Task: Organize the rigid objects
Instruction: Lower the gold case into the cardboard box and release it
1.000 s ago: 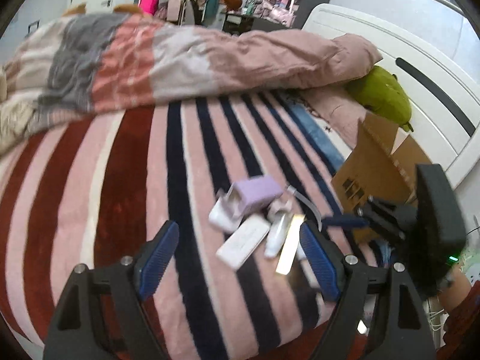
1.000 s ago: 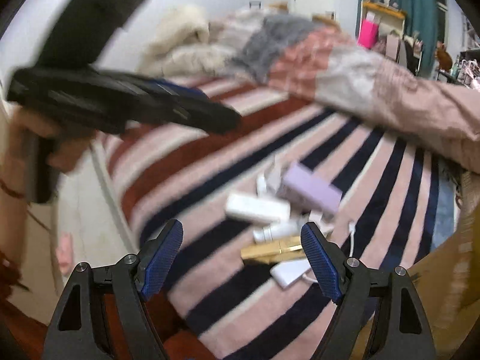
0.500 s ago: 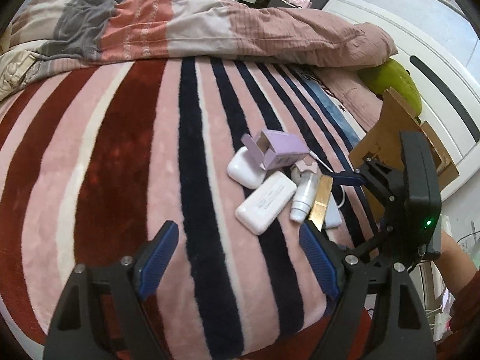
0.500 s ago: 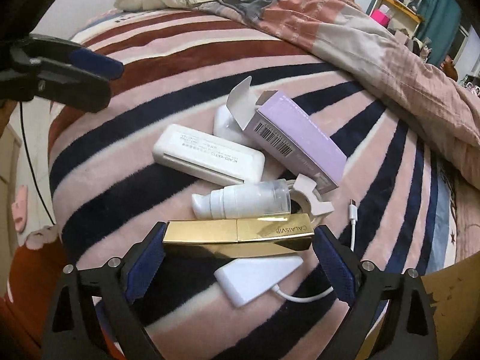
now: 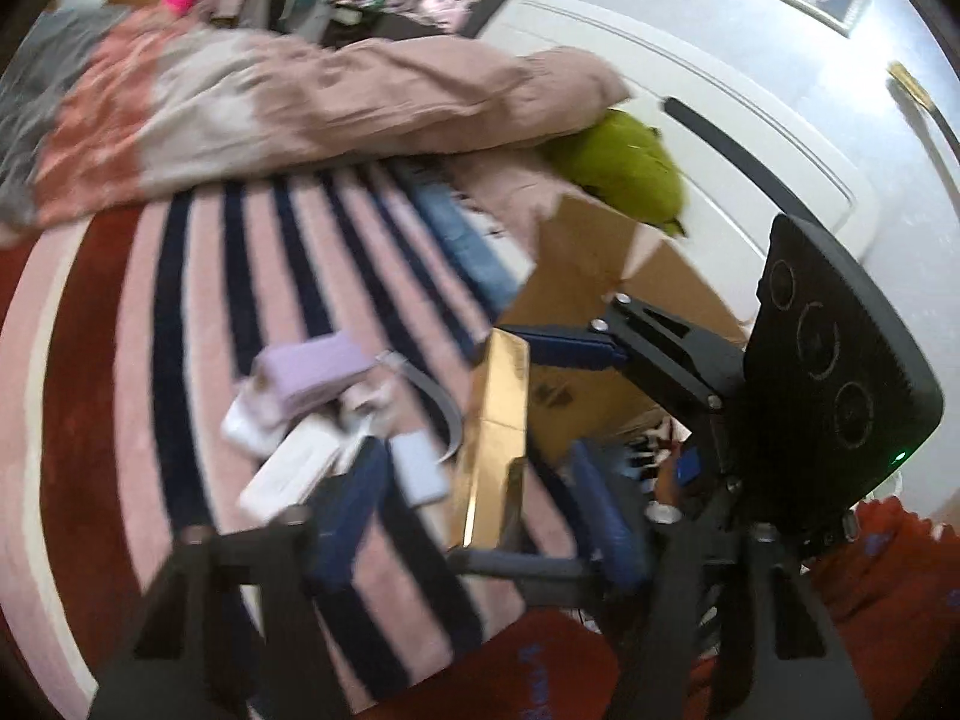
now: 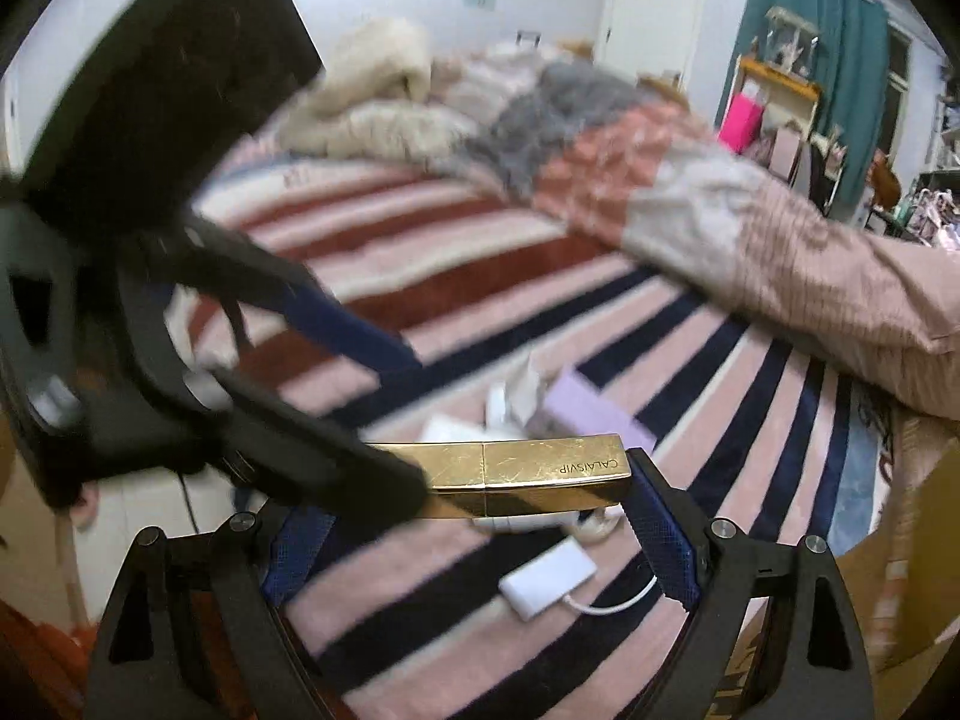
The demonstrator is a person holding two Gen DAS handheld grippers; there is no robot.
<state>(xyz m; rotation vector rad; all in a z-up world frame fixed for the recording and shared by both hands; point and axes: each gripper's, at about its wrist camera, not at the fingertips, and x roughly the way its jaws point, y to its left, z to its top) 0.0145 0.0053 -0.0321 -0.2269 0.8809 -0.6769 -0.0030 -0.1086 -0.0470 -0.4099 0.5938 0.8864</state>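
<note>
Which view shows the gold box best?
The right wrist view: the gold box lies lengthwise across the frame with its lettering readable, spanning the right gripper. The left wrist view shows the same box foreshortened and blurred, lifted above the striped blanket.

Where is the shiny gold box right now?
The gold box is lifted above the striped blanket, held lengthwise between the right gripper fingers, just above the white charger.

Right claw (image 6: 480, 528) wide, clamped endwise; left claw (image 5: 480, 510) just narrowed, its fingers crossing the right's.
</note>
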